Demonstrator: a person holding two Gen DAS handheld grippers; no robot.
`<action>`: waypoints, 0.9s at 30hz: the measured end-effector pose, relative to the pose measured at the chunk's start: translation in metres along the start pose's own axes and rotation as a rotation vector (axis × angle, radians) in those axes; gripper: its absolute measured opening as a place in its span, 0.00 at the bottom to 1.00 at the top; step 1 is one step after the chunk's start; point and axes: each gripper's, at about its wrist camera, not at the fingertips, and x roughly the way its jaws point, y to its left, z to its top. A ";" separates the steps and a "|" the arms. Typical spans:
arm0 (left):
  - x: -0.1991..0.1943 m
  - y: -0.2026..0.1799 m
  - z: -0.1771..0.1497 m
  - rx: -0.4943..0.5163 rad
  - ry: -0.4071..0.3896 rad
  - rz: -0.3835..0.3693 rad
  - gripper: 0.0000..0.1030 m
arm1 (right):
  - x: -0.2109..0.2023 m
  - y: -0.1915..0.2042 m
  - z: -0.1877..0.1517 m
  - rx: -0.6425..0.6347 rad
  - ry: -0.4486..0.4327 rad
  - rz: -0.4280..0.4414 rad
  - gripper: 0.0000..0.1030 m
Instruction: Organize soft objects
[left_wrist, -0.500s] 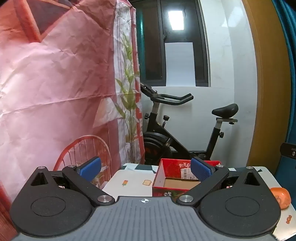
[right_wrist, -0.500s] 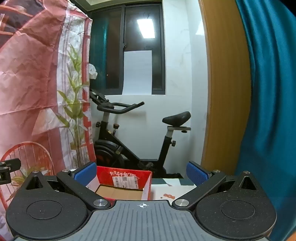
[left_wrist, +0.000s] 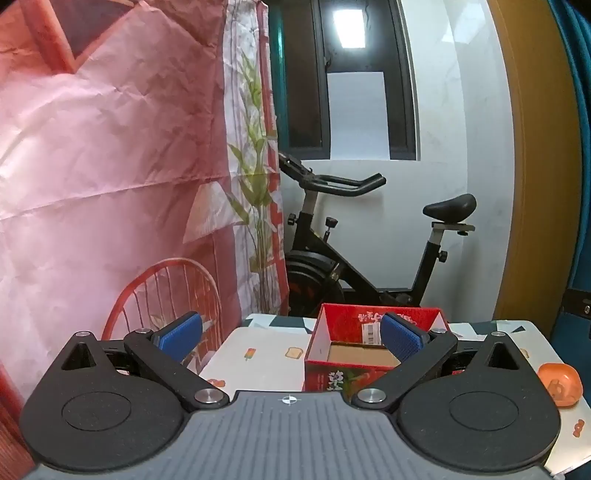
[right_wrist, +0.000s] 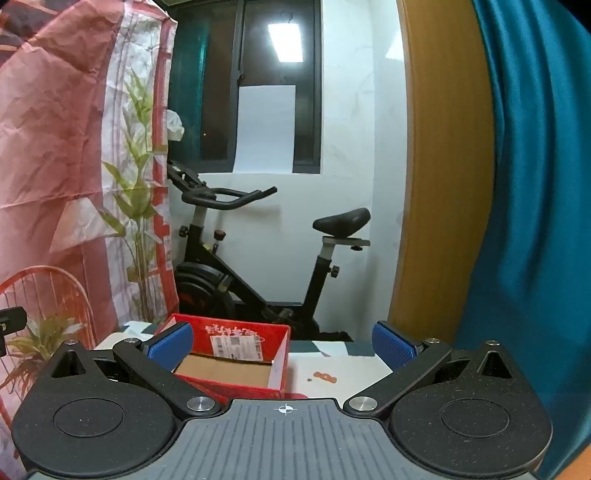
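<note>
An open red cardboard box (left_wrist: 373, 325) with a bare brown floor stands on the white patterned table (left_wrist: 266, 354); it also shows in the right wrist view (right_wrist: 240, 341). An orange soft object (left_wrist: 559, 384) lies on the table to the right of the box. My left gripper (left_wrist: 291, 334) is open and empty, raised in front of the box. My right gripper (right_wrist: 282, 341) is open and empty, with the box behind its left finger.
A black exercise bike (left_wrist: 351, 251) stands behind the table against the white wall. A pink printed backdrop (left_wrist: 110, 166) hangs at the left. A teal curtain (right_wrist: 535, 184) and a wooden door frame (right_wrist: 443, 166) are at the right.
Both views have dropped or tilted slightly, showing a little more of the table and box. Both grippers stay open and empty.
</note>
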 end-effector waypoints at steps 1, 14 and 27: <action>0.001 0.000 0.000 -0.002 0.004 -0.002 1.00 | 0.000 0.000 0.000 -0.001 0.001 -0.002 1.00; 0.004 0.002 0.000 -0.007 0.021 -0.006 1.00 | 0.001 0.010 0.001 -0.002 0.015 -0.035 1.00; 0.005 0.002 -0.002 -0.007 0.020 -0.002 1.00 | 0.002 0.009 0.001 0.000 0.016 -0.036 1.00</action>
